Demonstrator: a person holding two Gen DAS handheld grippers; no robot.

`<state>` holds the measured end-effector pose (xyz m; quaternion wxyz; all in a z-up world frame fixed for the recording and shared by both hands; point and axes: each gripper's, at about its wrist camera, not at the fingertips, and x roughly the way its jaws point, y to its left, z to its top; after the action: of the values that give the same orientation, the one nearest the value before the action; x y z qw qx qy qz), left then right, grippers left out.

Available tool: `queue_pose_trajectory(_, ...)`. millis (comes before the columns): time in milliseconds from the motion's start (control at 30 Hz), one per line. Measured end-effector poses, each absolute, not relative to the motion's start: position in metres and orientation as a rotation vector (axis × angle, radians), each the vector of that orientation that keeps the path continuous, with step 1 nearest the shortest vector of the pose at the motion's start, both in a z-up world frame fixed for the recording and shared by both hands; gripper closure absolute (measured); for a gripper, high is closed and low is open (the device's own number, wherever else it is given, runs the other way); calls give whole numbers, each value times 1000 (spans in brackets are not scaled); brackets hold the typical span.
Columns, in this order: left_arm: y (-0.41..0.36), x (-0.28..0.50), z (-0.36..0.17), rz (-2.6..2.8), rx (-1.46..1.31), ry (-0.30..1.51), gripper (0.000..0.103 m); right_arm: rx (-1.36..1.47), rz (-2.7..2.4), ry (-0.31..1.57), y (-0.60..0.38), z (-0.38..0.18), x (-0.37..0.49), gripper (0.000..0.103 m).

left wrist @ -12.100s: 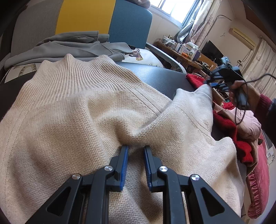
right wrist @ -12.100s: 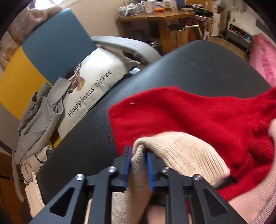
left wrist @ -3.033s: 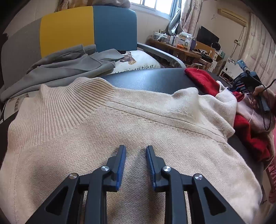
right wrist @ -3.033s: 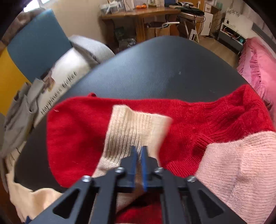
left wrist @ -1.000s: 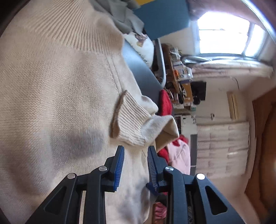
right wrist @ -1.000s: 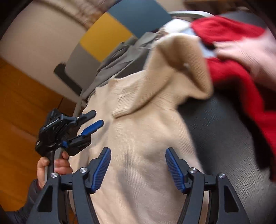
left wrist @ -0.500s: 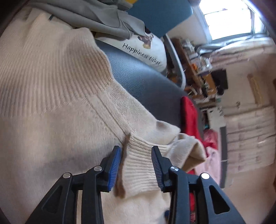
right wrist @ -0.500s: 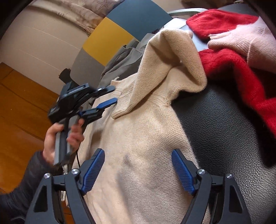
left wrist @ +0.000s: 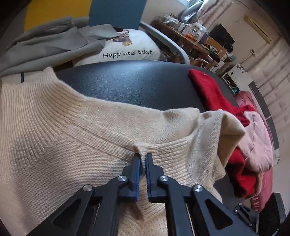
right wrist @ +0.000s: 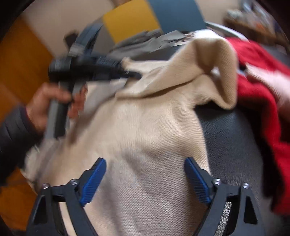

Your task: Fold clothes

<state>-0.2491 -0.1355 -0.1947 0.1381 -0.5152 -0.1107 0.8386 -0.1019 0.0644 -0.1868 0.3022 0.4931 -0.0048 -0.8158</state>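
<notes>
Lying spread over the black padded surface [left wrist: 137, 81], the beige knit sweater [left wrist: 72, 145] serves here as the landmark. Its ribbed collar [left wrist: 34, 101] sits at the far left edge, and one sleeve [left wrist: 213, 138] is doubled back across the chest so that the ribbed cuff [left wrist: 163, 150] rests on the body of the garment.

Left gripper [left wrist: 142, 159]: clamped on a raised pinch of the sleeve's ribbed cuff, the blue-lined fingers [left wrist: 136, 174] nearly meeting with a thin fold of knit between them. In the right wrist view the same tool [right wrist: 134, 74] appears blurred, held by the person's left hand [right wrist: 49, 101] in a dark quilted sleeve [right wrist: 12, 134], its tips at the cuff edge.

Right gripper [right wrist: 145, 177]: jaws spread wide and holding nothing, poised just above the lower body of the sweater, with its right finger near the hem side where the knit meets the black surface.

Beside the sweater's folded sleeve lie a red sweater [left wrist: 213, 98] and a pink knit garment [left wrist: 257, 143], touching each other. Beyond the collar are grey clothing [left wrist: 50, 43] and a white cushion [left wrist: 126, 47] printed "Happiness ticket", against a yellow and blue chair back [left wrist: 116, 12].
</notes>
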Motion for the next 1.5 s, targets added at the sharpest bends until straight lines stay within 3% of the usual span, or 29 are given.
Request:
queue_pose_trajectory(67, -132, -245, -188, 2466, -1455, -255, 99, 1315, -2172, 191, 41, -190, -95, 0)
queue_pose_trajectory(133, -131, -241, -179, 2505, -1410, -198, 99, 1316, -2199, 356, 25, -195, -88, 0)
queue_pose_trajectory(567, -189, -193, -67, 2764, -1119, 55, 99, 1334, -2237, 326, 27, -194, -87, 0)
queue_pose_trajectory(800, -221, -132, 1, 2908, -846, 339, 99, 1328, -2258, 318, 26, -193, -84, 0)
queue_pose_trajectory(933, -232, -96, -3, 2922, -843, 512, 99, 1331, -2268, 316, 30, -194, -86, 0)
queue_pose_trajectory(1133, -262, -69, -67, 2940, -1059, 536, 99, 1341, -2279, 314, 23, -195, -87, 0)
queue_pose_trajectory(1267, -299, -63, -118, 2901, -1293, 346, 96, 1354, -2282, 316, 15, -195, -92, 0)
queue_pose_trajectory(1500, -387, -16, -148, 2791, -1323, -614, 90, 1365, -2303, 309, 13, -196, -94, 0)
